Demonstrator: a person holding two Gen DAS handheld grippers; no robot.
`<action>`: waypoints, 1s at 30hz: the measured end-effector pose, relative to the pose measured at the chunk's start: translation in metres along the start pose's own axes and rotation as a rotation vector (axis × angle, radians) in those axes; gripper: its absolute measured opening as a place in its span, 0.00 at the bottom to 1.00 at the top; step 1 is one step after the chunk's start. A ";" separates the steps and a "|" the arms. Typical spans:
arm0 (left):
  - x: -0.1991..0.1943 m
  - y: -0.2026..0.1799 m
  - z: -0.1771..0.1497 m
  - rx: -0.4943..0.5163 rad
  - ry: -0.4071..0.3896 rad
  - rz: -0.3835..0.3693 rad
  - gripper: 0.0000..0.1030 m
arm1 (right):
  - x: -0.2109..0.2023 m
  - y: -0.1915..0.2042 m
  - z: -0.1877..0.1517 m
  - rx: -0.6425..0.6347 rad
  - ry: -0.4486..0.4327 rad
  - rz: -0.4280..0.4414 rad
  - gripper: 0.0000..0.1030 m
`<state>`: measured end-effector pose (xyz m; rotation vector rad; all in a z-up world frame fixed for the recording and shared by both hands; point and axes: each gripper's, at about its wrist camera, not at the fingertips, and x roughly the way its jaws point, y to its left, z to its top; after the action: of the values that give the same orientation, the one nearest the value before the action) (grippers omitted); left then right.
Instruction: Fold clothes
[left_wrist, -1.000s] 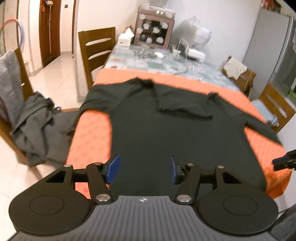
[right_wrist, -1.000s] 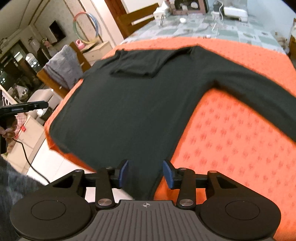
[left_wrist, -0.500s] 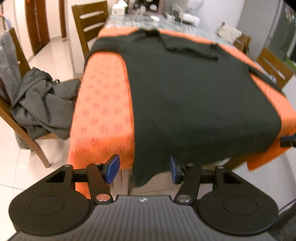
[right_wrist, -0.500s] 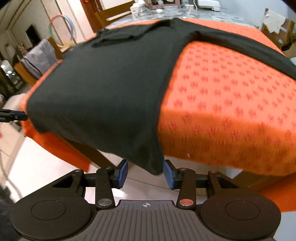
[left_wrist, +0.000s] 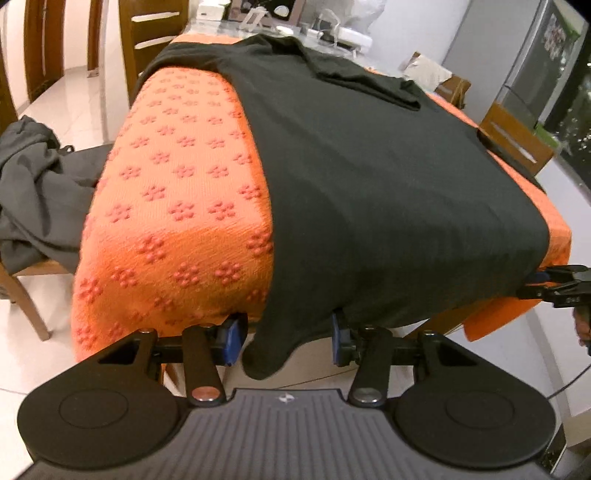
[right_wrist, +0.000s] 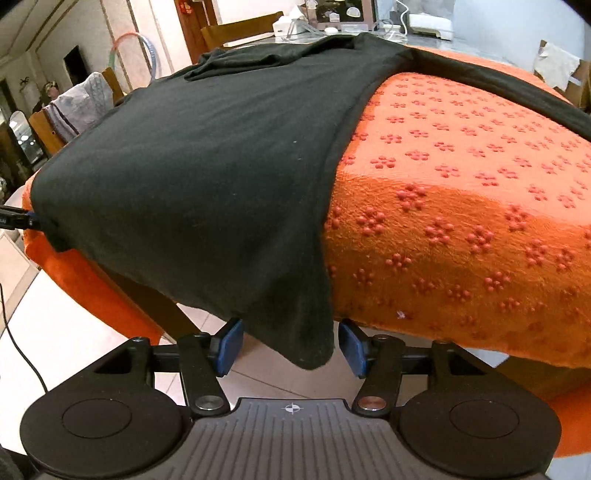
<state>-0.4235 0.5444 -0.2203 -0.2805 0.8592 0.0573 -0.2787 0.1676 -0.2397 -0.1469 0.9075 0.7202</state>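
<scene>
orange-covered table (left_wrist: 177, 192): both hand-held grippers, left (left_wrist: 284, 341) and right (right_wrist: 290, 345), have dropped to the black shirt's (left_wrist: 388, 184) hanging hem corners, jaws spread, apparently ready to pinch.

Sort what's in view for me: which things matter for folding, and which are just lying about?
For the job:
black shirt, hem corners hanging off the table edge
left gripper, open around one corner
right gripper, open around the other
orange cloth under the shirt

Lying about:
grey garment on a chair
wooden chair
clutter at the table's far end
</scene>
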 end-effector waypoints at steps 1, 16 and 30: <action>0.001 0.000 -0.001 0.007 -0.001 -0.007 0.51 | 0.002 0.000 0.000 -0.003 0.001 0.002 0.51; -0.072 0.000 0.044 -0.098 -0.113 -0.195 0.05 | -0.108 -0.013 0.047 0.236 -0.141 0.283 0.08; -0.041 0.012 0.159 -0.224 -0.157 -0.043 0.05 | -0.040 -0.073 0.177 0.533 -0.085 0.237 0.08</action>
<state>-0.3348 0.6011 -0.0932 -0.4975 0.6913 0.1345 -0.1309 0.1642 -0.1121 0.4661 1.0155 0.6731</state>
